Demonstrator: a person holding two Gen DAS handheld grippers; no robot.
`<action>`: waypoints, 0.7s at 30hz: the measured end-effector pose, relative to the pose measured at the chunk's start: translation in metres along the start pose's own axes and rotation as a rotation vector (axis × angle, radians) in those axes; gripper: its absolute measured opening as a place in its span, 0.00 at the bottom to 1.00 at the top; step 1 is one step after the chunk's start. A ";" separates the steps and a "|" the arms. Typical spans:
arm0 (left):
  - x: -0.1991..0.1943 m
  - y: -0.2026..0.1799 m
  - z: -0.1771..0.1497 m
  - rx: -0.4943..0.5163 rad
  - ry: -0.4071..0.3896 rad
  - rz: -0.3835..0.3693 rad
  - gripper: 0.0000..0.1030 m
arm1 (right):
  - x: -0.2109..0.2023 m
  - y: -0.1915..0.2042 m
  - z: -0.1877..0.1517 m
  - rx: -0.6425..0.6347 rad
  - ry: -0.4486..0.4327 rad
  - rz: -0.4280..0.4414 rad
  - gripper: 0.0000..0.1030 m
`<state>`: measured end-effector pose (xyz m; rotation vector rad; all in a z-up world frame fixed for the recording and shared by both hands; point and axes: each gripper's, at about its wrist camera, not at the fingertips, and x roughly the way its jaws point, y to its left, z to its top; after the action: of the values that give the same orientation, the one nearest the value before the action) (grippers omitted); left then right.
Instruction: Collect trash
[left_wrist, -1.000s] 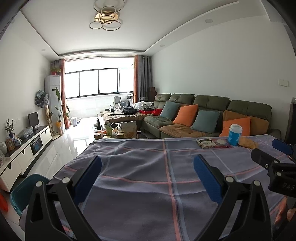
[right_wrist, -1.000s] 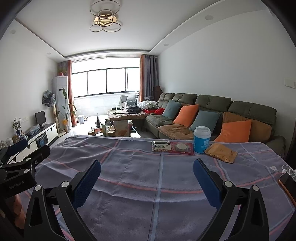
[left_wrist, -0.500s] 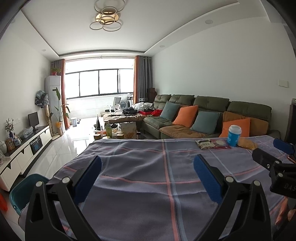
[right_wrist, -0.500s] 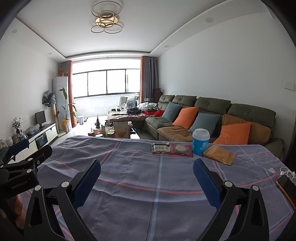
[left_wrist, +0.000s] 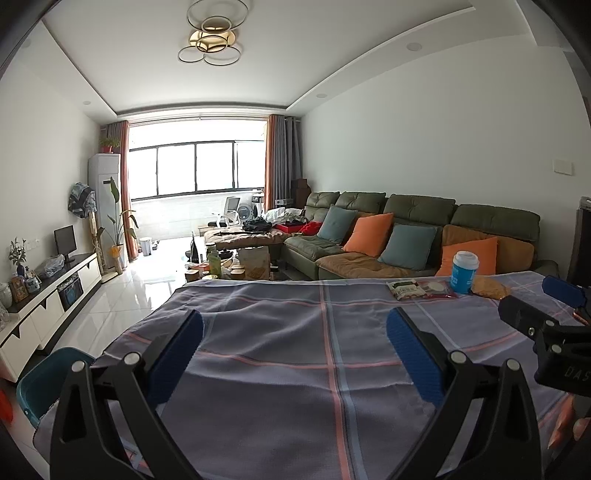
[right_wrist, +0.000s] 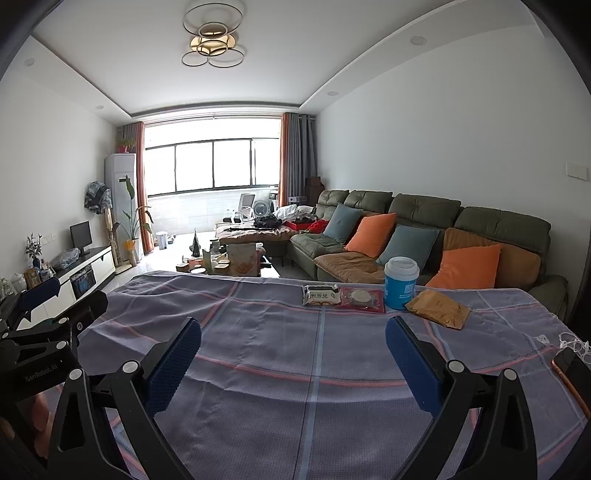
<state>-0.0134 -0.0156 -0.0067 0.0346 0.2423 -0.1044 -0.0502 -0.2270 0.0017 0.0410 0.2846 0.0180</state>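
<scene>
A: Both views creep fwd vs a sec ago. The blue cup and wrappers sit a bit larger and lower in the right wrist view; nothing on the table itself has shifted.

B: Claw state?

A: Left gripper has its jaws spread wide, nothing between the blue pads. Right gripper same, wide apart and empty. Both hover over the near half of the plaid tablecloth, not touching any trash.

B: Where's the trash?

A: Far edge of the table, right of centre. In a row, L to R: green-and-white wrapper, red packet touching it, then the cup w/ white lid standing upright, just beside the red packet, then a brown packet lying flat at the cup's right. From the left wrist view the same group is far right: green-and-white wrapper, cup, brown packet partly behind the cup.

B: Anything else nearby?

A: White cable and a phone-like slab at the table's right edge, can't tell more. Teal bin on the floor by the table's left corner. Sofa w/ orange and teal cushions behind the table.

B: Grippers see each other?

A: Yes, each one shows at the other view's side edge.
</scene>
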 end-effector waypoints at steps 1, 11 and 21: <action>0.000 0.000 0.000 -0.002 0.000 -0.002 0.97 | 0.000 0.000 0.000 -0.001 0.000 -0.001 0.97; 0.000 0.003 0.001 -0.015 0.003 -0.006 0.97 | -0.001 -0.001 0.003 -0.003 -0.003 -0.002 0.97; 0.001 0.004 0.001 -0.018 0.007 -0.011 0.97 | -0.001 -0.001 0.005 -0.008 -0.007 -0.009 0.97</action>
<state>-0.0119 -0.0115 -0.0058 0.0156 0.2505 -0.1131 -0.0496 -0.2278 0.0067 0.0319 0.2782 0.0099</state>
